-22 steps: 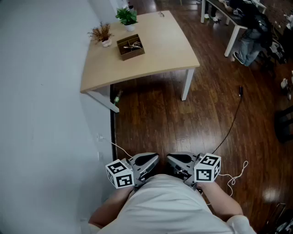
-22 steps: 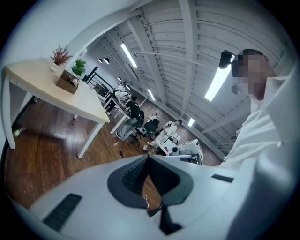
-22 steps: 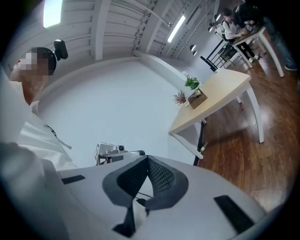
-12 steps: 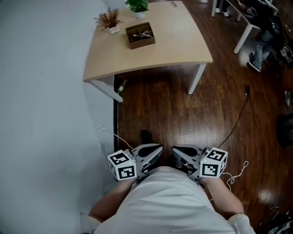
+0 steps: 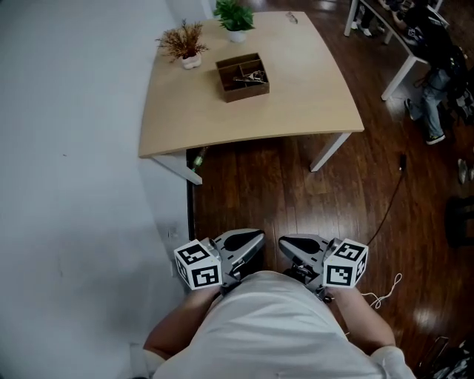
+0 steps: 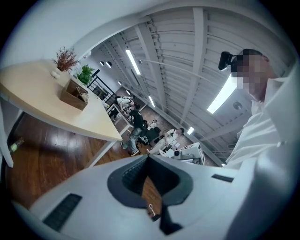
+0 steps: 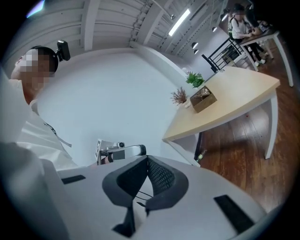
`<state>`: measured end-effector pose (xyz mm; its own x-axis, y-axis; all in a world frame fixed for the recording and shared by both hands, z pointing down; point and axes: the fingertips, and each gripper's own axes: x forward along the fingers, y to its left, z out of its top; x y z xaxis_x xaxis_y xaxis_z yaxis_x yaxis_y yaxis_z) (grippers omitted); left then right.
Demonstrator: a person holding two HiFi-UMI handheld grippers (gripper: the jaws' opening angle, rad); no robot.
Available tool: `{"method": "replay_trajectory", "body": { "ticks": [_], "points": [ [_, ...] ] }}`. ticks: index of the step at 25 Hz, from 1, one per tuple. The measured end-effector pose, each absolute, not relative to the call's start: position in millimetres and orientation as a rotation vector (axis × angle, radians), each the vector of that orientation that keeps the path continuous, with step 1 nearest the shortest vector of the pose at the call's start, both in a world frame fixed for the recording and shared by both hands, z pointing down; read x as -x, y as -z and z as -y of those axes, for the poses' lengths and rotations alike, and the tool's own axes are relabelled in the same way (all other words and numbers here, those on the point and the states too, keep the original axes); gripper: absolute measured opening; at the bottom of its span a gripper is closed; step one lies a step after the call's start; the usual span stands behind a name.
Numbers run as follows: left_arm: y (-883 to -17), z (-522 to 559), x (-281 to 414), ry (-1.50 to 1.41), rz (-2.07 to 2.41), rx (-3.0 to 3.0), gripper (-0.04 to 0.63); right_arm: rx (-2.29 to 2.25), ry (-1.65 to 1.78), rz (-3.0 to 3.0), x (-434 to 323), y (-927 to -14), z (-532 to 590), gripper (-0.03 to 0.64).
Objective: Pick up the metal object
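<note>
Over on the desk, the metal object is sitting in a brown box, well apart from the left gripper and right gripper, both jaws pinched together on nothing, so I'm thinking walk up and open one before reaching.

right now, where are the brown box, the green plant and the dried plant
brown box (image 5: pixel 246 91), head view, its near side wall
green plant (image 5: pixel 234 12), head view, its leaves
dried plant (image 5: pixel 183 37), head view, its twigs
</note>
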<state>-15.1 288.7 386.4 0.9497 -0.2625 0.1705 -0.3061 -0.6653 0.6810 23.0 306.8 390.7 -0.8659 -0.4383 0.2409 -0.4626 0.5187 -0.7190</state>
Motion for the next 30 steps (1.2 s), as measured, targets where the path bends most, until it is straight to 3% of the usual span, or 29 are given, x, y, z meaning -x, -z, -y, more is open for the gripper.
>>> {"method": "replay_trajectory", "body": {
  "ticks": [11,30],
  "points": [
    [-385.2,-199.3,91.8,-0.02,0.416,-2.305,-0.014,-0.817,-1.204,2.675,42.6,-381.7,-218.6,0.002],
    [-386.5,-109.3,49.7,0.001,0.499,-2.297,-0.014,-0.771,-1.145,2.701,-7.0,-383.3,-98.6,0.002]
  ]
}}
